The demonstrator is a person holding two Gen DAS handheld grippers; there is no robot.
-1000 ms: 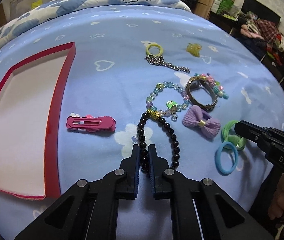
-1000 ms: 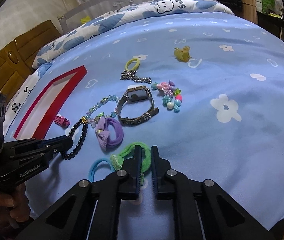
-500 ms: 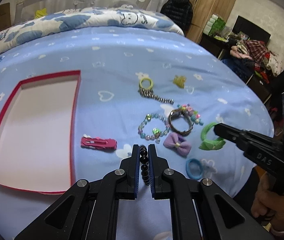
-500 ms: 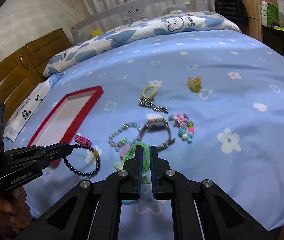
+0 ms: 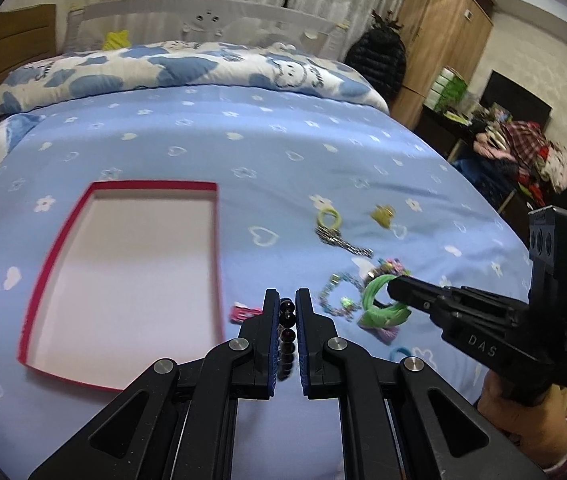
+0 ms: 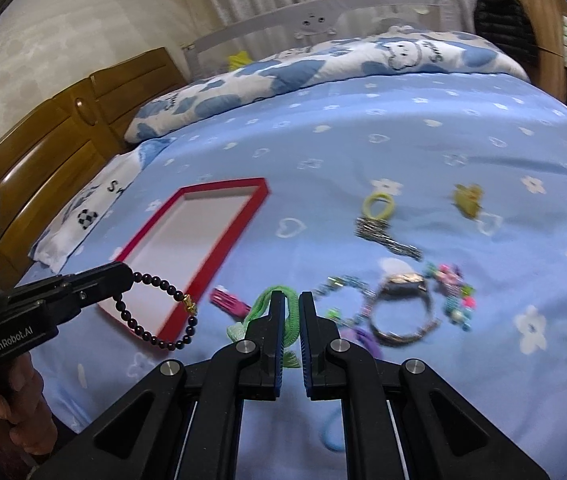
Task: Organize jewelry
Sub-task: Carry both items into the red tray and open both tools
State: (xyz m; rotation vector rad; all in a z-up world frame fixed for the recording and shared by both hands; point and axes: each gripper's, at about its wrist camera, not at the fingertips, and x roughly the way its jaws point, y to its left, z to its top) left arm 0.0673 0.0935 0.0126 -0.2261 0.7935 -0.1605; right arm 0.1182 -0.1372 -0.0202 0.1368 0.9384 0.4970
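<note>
Beyond the right gripper [image 6: 291, 312], the watch [image 6: 401, 308] and beaded bracelets were motion-blurred. Its fingers [image 6: 273, 328] hid part of the green hair tie [image 6: 261, 308].

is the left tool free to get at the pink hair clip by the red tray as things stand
Probably not yet. The left tool is shut on the black bead bracelet and held above the bed. The pink hair clip lies uncovered beside the red tray, so the path looks free once the bracelet is released.
</note>
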